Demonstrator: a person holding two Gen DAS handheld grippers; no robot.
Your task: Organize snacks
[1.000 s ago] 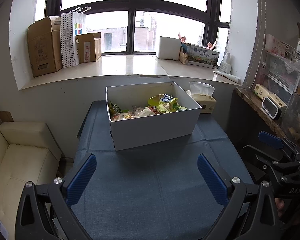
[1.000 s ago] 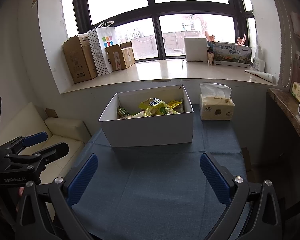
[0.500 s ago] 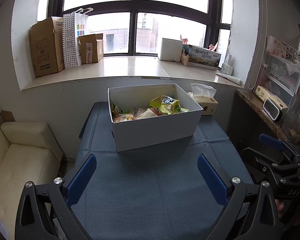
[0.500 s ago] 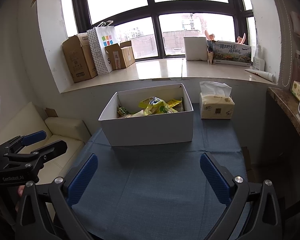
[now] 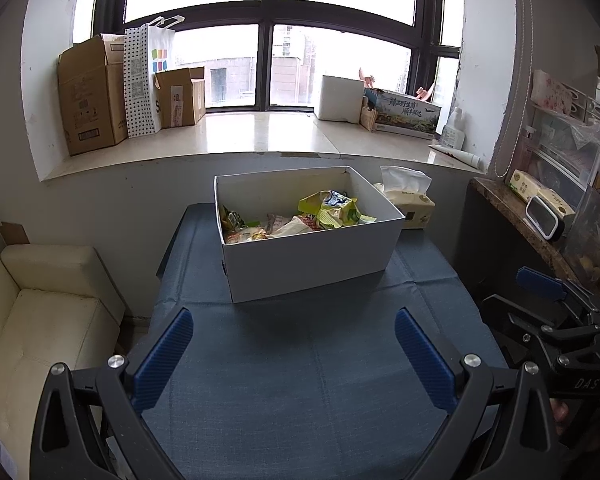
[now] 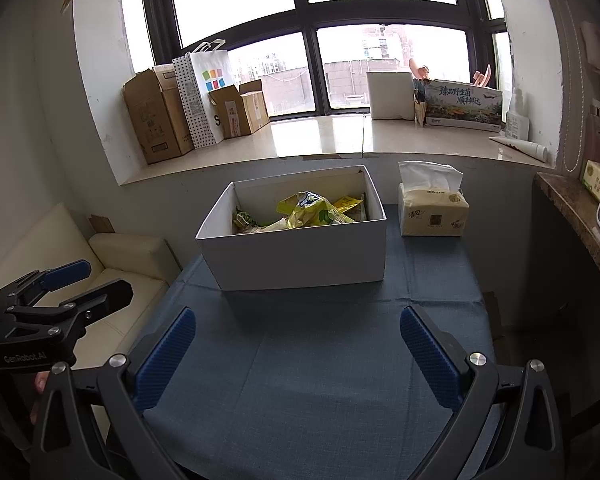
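Left gripper (image 5: 292, 352) spread, empty, above cloth (image 5: 300, 400).
Snacks (image 5: 300, 220) heaped in box (image 5: 312, 264), mid-table — loose bags risk slipping from pinch.
Right gripper (image 6: 296, 352) spread, empty — could nudge box toward tissues (image 6: 432, 212).

The box (image 5: 308, 264) sits on the table (image 5: 300, 380), toward its far edge, with the snack packets (image 5: 328, 212) inside it. The tissue pack (image 6: 432, 214) stands just beside the box's right side. Behind both runs the windowsill (image 6: 320, 136), bearing cartons (image 6: 156, 116) at its left
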